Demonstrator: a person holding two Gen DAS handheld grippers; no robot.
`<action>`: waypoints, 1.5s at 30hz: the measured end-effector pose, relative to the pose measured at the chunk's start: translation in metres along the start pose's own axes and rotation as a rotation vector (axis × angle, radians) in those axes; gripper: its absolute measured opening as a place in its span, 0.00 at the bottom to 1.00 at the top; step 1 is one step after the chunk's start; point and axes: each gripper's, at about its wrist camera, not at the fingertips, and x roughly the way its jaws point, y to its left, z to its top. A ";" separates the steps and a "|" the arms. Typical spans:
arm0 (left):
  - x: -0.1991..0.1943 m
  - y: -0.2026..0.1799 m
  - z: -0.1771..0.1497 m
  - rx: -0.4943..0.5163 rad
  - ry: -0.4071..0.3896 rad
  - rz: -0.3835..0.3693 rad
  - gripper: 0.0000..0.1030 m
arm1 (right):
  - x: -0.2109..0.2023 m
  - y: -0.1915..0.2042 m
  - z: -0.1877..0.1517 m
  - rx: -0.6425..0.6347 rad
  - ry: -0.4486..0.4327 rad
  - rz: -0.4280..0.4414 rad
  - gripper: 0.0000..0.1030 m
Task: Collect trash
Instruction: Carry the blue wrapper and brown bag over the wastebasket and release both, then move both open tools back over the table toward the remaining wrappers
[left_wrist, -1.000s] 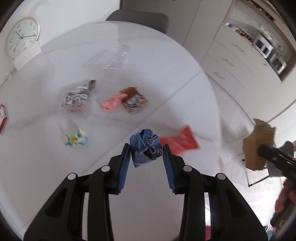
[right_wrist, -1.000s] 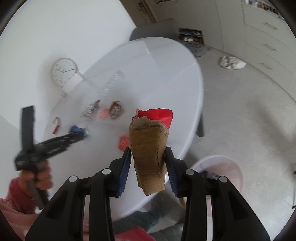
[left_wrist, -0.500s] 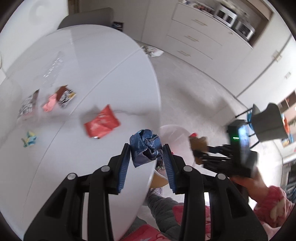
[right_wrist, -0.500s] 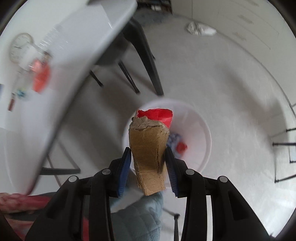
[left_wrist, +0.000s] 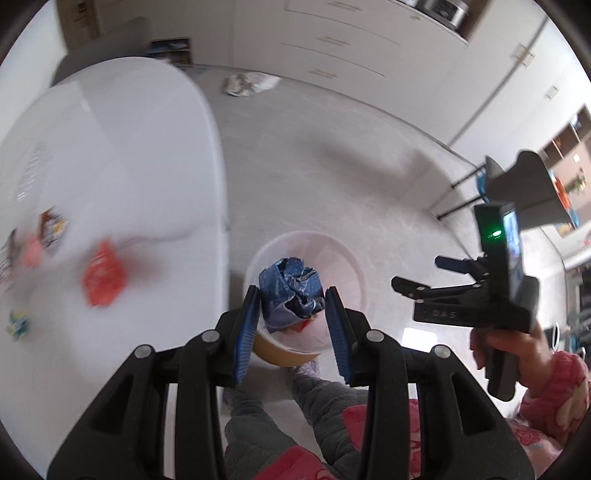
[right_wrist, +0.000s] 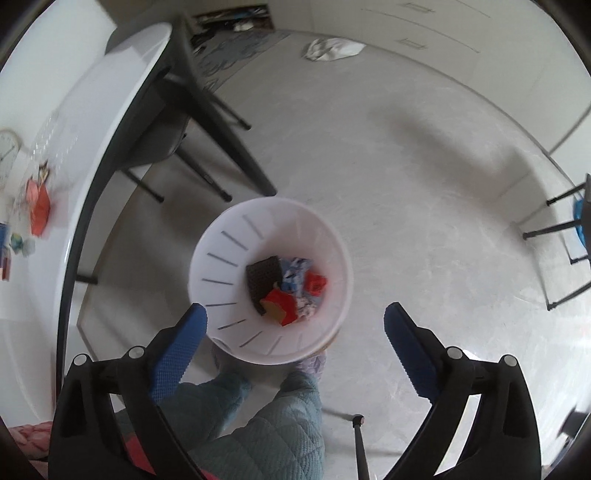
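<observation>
At frame centre, our right gripper (right_wrist: 293, 325), jaws just sprung wide and bare, has trash in the bin (right_wrist: 221, 236); our left gripper (left_wrist: 290, 308) clamps the blue wad (left_wrist: 290, 295); wrappers (left_wrist: 101, 280) remain at left.

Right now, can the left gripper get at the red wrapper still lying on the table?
Probably not: the left gripper is shut on a blue crumpled wrapper over the white bin; the red wrapper lies apart on the table.

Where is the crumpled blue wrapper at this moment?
In the left wrist view, the crumpled blue wrapper is clamped between the blue pads of the left gripper, above the white plastic bin on the floor, right of the white table.
</observation>
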 end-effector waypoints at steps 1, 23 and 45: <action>0.006 -0.005 0.003 0.009 0.010 -0.008 0.35 | -0.007 -0.006 0.000 0.010 -0.009 -0.004 0.94; 0.062 -0.052 0.018 0.017 0.107 -0.005 0.92 | -0.029 -0.048 -0.003 0.059 -0.035 -0.019 0.95; -0.051 0.082 -0.038 -0.275 -0.079 0.211 0.92 | -0.040 0.138 0.049 -0.303 -0.099 0.159 0.95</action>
